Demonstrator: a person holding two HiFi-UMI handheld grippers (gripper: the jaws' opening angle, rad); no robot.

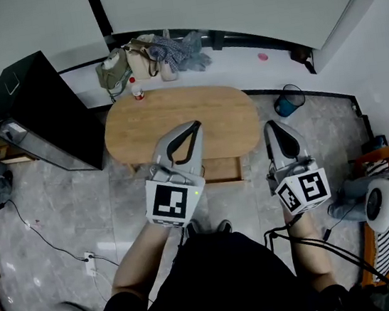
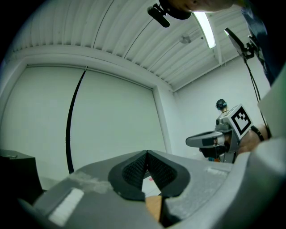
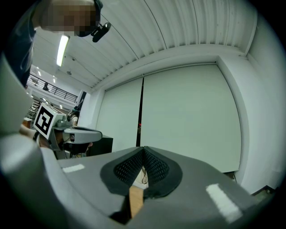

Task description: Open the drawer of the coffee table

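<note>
An oval wooden coffee table (image 1: 140, 126) stands on the grey floor ahead of me in the head view. Its drawer (image 1: 222, 169) shows as a wooden front under the near edge, between my two grippers. My left gripper (image 1: 195, 127) hangs over the table's near part, shut and empty. My right gripper (image 1: 274, 127) is off the table's right end, also shut with nothing in it. In the left gripper view the left gripper's (image 2: 146, 154) pads meet, with a sliver of wood below, and the right gripper (image 2: 213, 140) is at the right. The right gripper view shows the right gripper (image 3: 143, 150) shut.
A black cabinet (image 1: 45, 111) stands left of the table. Bags (image 1: 145, 57) and a red-capped bottle (image 1: 136, 89) sit on the ledge behind it. A blue bin (image 1: 287, 101) is at the far right, a fan (image 1: 386, 203) near right, and a cable with a socket strip (image 1: 89, 259) on the floor.
</note>
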